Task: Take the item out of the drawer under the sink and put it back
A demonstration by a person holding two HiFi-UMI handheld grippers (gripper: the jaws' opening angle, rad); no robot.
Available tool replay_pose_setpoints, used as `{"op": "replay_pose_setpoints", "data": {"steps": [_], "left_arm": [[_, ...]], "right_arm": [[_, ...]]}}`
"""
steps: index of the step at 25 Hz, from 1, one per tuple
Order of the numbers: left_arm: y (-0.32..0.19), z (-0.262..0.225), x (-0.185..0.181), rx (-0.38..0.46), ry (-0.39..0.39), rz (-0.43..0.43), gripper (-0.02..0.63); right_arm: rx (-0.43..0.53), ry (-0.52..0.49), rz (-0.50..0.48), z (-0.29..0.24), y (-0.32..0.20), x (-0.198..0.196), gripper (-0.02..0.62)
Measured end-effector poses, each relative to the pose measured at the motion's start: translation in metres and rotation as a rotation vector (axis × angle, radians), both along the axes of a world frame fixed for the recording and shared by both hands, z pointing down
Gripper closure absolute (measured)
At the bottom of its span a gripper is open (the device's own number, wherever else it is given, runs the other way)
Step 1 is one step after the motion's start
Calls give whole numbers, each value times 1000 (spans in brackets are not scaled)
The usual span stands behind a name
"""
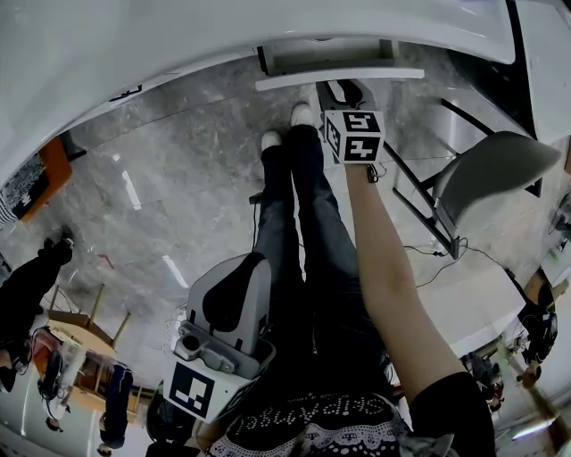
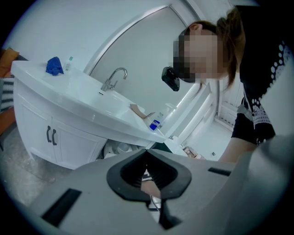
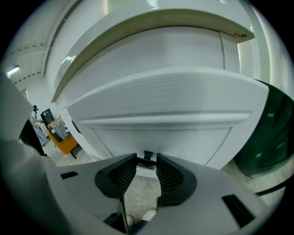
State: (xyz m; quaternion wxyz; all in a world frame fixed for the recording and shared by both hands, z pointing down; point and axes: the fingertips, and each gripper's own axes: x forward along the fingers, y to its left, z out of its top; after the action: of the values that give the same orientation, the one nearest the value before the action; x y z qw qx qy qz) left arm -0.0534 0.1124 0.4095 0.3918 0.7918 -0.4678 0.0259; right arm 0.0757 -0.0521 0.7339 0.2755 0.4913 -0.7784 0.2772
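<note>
- The right gripper (image 3: 147, 161) is extended at arm's length to the drawer (image 3: 161, 133) under the sink (image 1: 268, 27). Its jaws are clamped on the dark handle (image 3: 147, 157), one pad on each side, which gives a firm hold for pulling or pushing.
- In the head view, the drawer front (image 1: 339, 77) stands slightly out from the cabinet.
- The item is not visible in any view. It is presumably inside the drawer.
- The left gripper (image 2: 147, 153) has its jaws closed on nothing. It is held low beside the body, well clear of the drawer's travel.
</note>
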Motion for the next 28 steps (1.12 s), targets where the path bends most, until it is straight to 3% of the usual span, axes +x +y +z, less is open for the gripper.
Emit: {"op": "replay_pose_setpoints", "data": {"steps": [28], "left_arm": [[-5,-4,1,-2,-3,-28,601]], "right_arm": [[34,-12,0,-4,11,-1,454]]}}
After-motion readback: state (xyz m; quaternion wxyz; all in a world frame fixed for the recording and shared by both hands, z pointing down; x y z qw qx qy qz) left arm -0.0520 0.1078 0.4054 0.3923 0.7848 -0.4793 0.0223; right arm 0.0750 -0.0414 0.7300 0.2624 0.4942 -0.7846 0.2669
